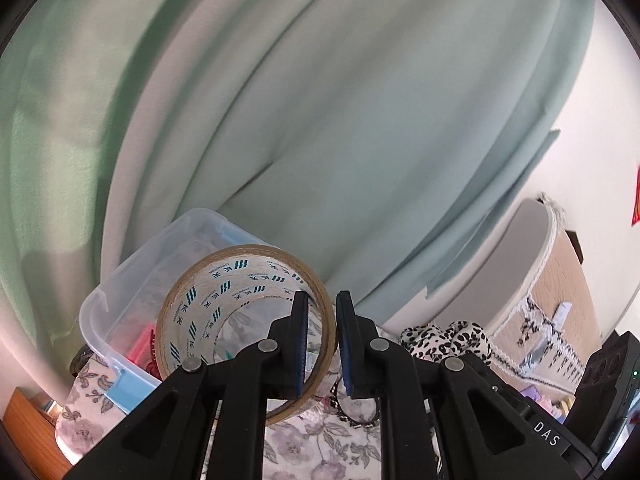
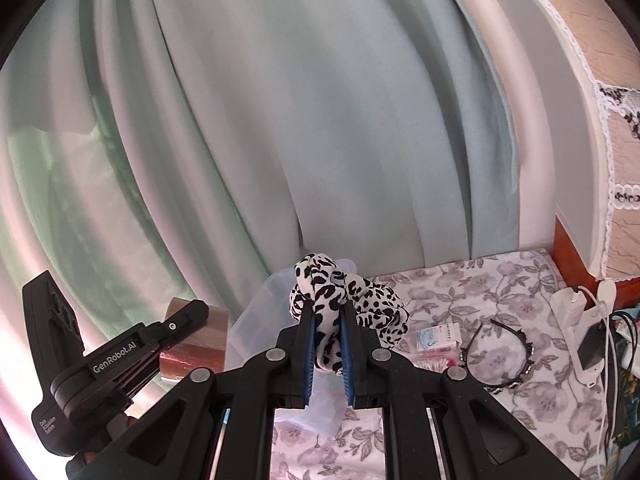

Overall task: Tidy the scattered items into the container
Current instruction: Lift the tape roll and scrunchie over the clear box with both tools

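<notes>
**tapefan:** Both tongs are loaded. Left gripper (image 1: pixel 322 344) has one finger inside the tape roll (image 1: pixel 244 320) and one outside, clamped on its wall, probably because a ring that wide is easier to pinch by the wall than across. Right gripper (image 2: pixel 326 346) is squeezed on a leopard-print scrunchie (image 2: pixel 344 304), bunched up above the fingers.

**binlurker:** And the clear container (image 1: pixel 132 300)? Looks like it sits just past the left tongs, behind the roll, with pink stuff inside. Both loads seem up in the air near it, not in it.

**tapefan:** Yep. Off to the right of the right tongs, a black headband (image 2: pixel 500 352) and a small box (image 2: pixel 436 338) lie on the floral cloth (image 2: pixel 500 400).

**binlurker:** Any text?

**tapefan:** "GenRobot.AI" on the left tool, "DAS" on the other. Roll's print is too small to read.
</notes>
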### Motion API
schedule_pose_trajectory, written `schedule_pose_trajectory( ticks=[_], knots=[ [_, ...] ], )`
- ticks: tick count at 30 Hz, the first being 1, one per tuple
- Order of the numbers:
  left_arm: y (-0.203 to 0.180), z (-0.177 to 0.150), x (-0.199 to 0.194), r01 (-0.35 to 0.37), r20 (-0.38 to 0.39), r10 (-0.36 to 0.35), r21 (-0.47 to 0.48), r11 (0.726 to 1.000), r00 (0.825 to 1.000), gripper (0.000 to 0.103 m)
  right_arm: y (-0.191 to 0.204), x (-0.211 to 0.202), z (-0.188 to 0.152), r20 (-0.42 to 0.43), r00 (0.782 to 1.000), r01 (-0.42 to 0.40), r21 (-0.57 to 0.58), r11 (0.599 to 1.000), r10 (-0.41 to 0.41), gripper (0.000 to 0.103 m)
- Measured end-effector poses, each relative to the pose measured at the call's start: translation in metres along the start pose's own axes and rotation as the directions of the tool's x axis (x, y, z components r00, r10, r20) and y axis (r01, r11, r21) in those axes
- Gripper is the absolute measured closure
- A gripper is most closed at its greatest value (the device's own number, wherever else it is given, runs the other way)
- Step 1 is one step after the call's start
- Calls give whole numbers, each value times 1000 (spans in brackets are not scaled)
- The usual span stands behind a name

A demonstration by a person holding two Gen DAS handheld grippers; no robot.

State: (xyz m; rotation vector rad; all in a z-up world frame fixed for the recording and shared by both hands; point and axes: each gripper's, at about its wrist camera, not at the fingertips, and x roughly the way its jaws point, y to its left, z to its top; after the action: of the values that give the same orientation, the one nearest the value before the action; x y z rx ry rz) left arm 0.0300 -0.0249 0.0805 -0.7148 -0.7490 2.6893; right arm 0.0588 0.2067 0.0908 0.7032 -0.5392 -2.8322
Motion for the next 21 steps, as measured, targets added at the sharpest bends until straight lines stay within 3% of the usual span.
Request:
schedule_pose_trajectory(
  ticks=[21],
  knots=[
    [96,-3,18,-51,-21,48,-164,985,999,89,68,100,-27,-194,981,-61,-145,988,33,91]
  ],
)
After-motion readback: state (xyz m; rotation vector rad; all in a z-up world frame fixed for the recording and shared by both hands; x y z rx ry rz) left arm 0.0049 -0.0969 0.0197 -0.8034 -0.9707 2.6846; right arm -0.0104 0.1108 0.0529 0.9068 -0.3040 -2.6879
